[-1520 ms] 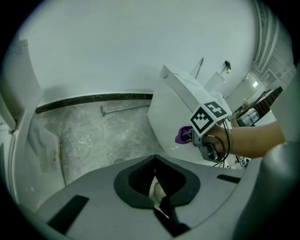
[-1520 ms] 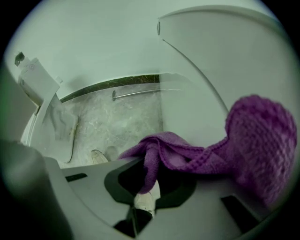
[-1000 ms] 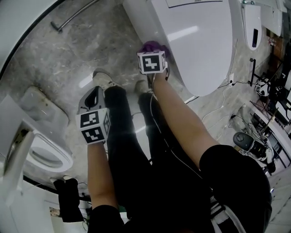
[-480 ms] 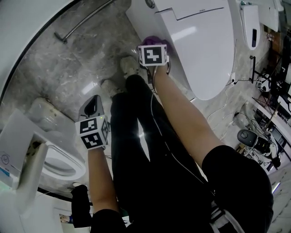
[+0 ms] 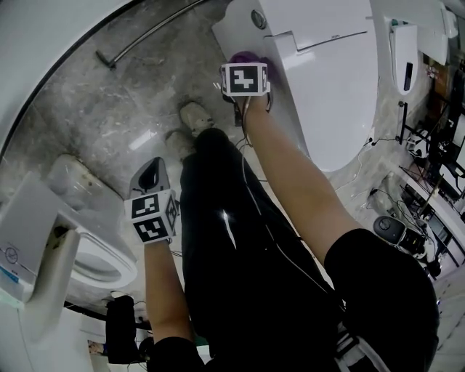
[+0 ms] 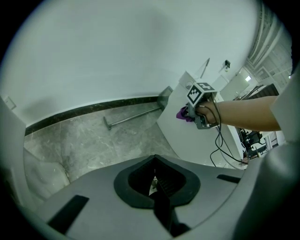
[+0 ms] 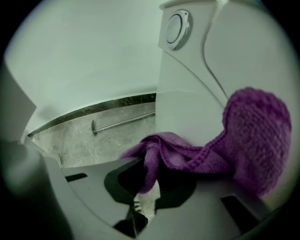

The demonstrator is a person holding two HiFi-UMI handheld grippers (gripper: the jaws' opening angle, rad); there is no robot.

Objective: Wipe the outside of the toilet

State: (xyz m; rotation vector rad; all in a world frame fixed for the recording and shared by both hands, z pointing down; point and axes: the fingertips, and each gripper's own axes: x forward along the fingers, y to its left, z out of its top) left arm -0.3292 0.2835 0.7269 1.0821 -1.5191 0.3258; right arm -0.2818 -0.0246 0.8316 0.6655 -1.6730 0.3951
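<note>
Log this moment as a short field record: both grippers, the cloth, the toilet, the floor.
left gripper: jaws shut, empty, off to the side
right gripper: jaws shut on purple cloth
purple cloth: bunched against the toilet's side, below the round button
toilet: white, lid down
floor: grey marble, metal bar lying by the wall

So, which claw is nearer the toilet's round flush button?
Right. The right claw holds the purple cloth at the toilet's side, near the button; the left claw hangs well back over the floor.
</note>
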